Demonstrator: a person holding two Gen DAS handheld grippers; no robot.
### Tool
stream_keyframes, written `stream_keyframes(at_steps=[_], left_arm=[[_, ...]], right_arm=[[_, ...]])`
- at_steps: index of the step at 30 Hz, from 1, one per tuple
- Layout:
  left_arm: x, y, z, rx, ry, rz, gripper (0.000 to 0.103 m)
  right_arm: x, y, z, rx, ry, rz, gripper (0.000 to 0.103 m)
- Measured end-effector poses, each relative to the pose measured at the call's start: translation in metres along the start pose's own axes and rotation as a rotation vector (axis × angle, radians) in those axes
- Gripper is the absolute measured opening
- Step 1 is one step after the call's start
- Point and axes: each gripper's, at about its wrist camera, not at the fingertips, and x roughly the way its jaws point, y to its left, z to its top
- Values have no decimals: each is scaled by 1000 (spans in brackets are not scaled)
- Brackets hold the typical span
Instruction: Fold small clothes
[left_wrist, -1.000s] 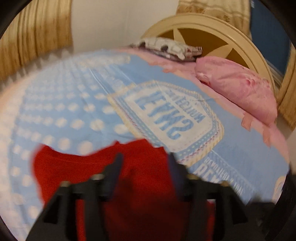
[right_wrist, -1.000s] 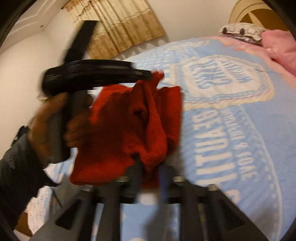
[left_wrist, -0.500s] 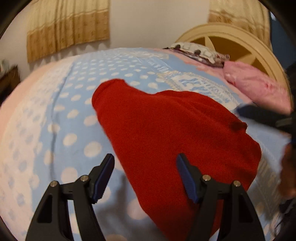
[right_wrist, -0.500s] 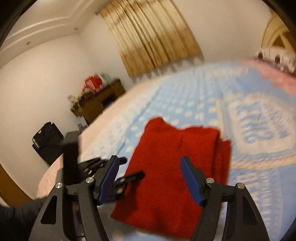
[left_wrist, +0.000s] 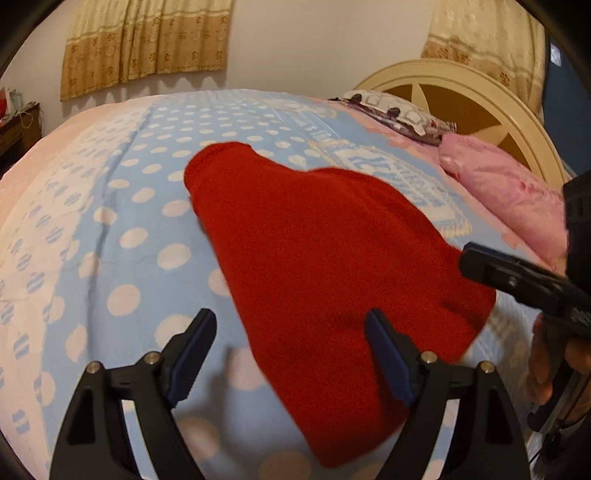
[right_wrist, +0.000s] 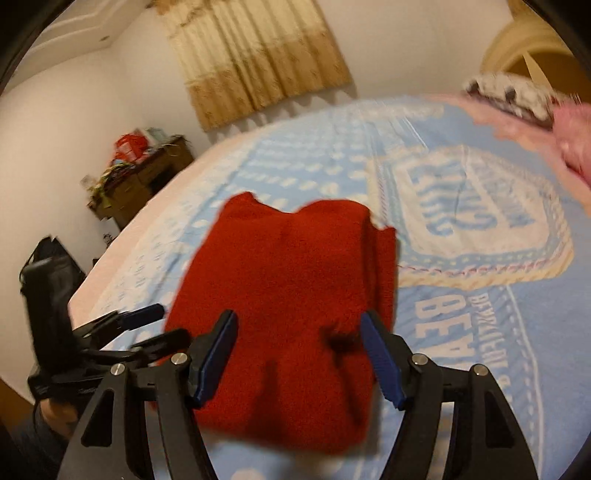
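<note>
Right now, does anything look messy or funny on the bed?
Not really. The red garment lies folded on the blue dotted blanket, only its far corner poking out. The left gripper is opening and the right gripper is open, neither holding it.

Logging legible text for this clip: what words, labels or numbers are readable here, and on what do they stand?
"BEA": large white letters on the blue bedspread; the rest of the word is not readable.
Smaller line beside it: too blurred to read.
Badge print on the bedspread: its lettering is upside down and blurred, unreadable; in the left wrist view it is partly hidden by the red garment.
Red garment: no text visible.
</note>
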Motion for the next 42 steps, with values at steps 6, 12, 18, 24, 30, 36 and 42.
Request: stream_keyframes(at_steps=[6, 12, 18, 24, 30, 36, 42], left_arm=[[9, -2, -10, -6, 33, 26, 91], [11, 1, -13, -20, 41, 20, 95], [16, 10, -15, -78, 59, -16, 99], [15, 9, -15, -69, 54, -8, 100], [16, 11, -16, -72, 59, -18, 101], [15, 8, -13, -63, 68, -9, 102], [-1, 12, 2, -45, -9, 23, 102]], right_arm=[[24, 1, -30, -45, 137, -135, 69], [19, -18, -33, 49, 137, -90, 69], [-22, 6, -14, -39, -35, -114, 69], [-6, 37, 13, -161, -37, -46, 69], [54, 19, 3, -122, 122, -94, 69], [52, 20, 0, -166, 116, -96, 69], [52, 17, -3, -188, 119, -87, 69]])
